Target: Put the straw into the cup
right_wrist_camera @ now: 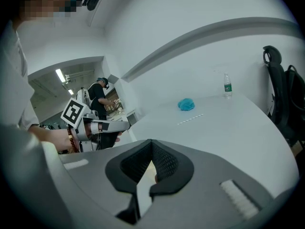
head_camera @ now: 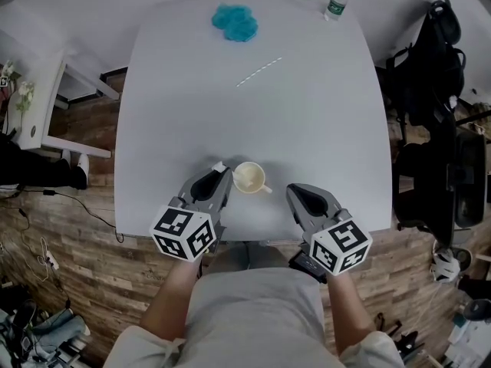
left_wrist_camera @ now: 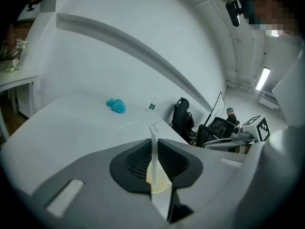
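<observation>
A cream cup [head_camera: 249, 177] with its handle to the right stands near the table's front edge, between my two grippers. The white straw [head_camera: 258, 72] lies flat far across the table, also seen as the straw [left_wrist_camera: 127, 124] and the straw [right_wrist_camera: 190, 119]. My left gripper [head_camera: 220, 171] sits just left of the cup, its jaws nearly together on a thin white strip [left_wrist_camera: 153, 133] that sticks up past the tips. The cup's cream rim [left_wrist_camera: 157, 179] shows low between those jaws. My right gripper [head_camera: 295, 192] is right of the cup, apart from it, tips together and empty.
A blue cloth [head_camera: 235, 21] lies at the far side of the white table [head_camera: 322, 129], and a water bottle [head_camera: 336, 2] stands at the far right corner. Black office chairs [head_camera: 433, 67] crowd the table's right side. A white bench [head_camera: 38, 106] is to the left.
</observation>
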